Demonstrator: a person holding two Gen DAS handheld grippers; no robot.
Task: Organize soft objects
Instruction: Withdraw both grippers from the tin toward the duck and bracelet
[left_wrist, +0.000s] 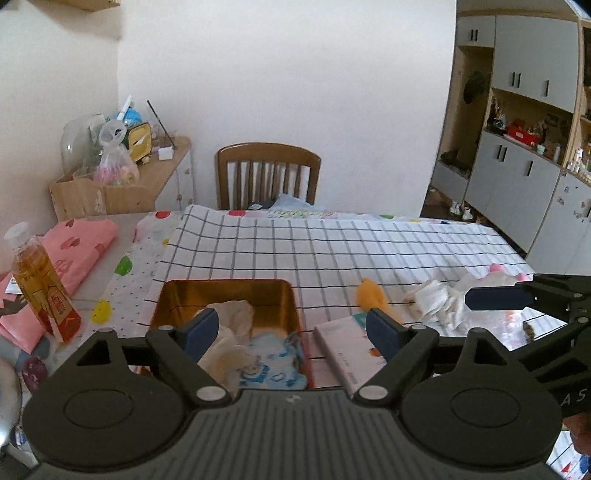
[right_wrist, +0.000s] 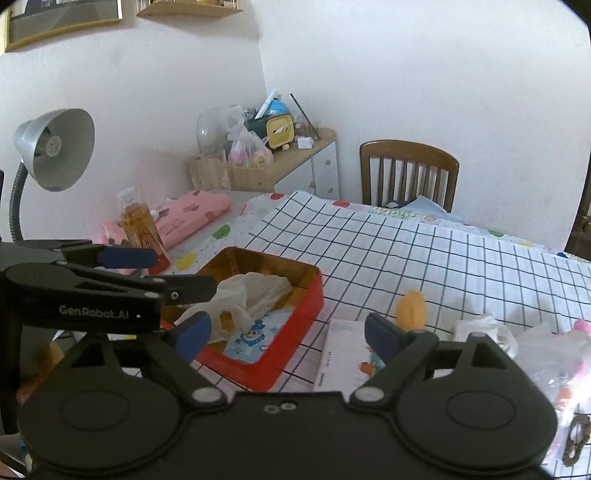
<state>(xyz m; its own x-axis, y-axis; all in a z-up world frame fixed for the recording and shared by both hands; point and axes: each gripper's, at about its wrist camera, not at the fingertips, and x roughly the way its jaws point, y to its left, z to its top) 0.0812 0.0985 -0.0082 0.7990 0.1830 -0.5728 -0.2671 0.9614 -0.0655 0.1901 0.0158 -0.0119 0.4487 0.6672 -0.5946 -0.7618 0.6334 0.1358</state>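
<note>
- Both hand-held grippers are seen with jaws spread wide and nothing between the pads: the left gripper (left_wrist: 291, 330) is held above the near end of the tin, and the right gripper (right_wrist: 286, 334) is held beside it, over the tin's near right corner and the booklet
- From the left wrist view, the right gripper's blue pad (left_wrist: 496, 298) is seen reaching in from the right edge, above the white cloths; from the right wrist view, the left gripper's blue fingertip (right_wrist: 127, 257) is seen entering from the left, just in front of the bottle
- A red tin (right_wrist: 295, 317) with a gold inside is set on the checked tablecloth (left_wrist: 332, 251); a crumpled white cloth (right_wrist: 255, 291) is lying in it, on top of a folded blue cartoon-print cloth (right_wrist: 251, 339)
- A white booklet (left_wrist: 347, 347) is laid flat just right of the tin
- An orange soft toy (left_wrist: 371, 295) is found on the tablecloth beyond the booklet, apart from the tin
- A heap of white cloths (left_wrist: 432, 299) is spread to the right of the orange toy, with a pink soft item (left_wrist: 496, 266) behind it near the table's right side
- A bottle of amber liquid (left_wrist: 40, 284) is stood upright left of the tin, beside a folded pink heart-print cloth (left_wrist: 81, 243)
- A grey desk lamp (right_wrist: 55, 147) is seen at the left in the right wrist view
- A wooden chair (left_wrist: 267, 173) is placed at the far side of the table, against the white wall, and a low cabinet (left_wrist: 170, 173) piled with clutter is set in the corner
</note>
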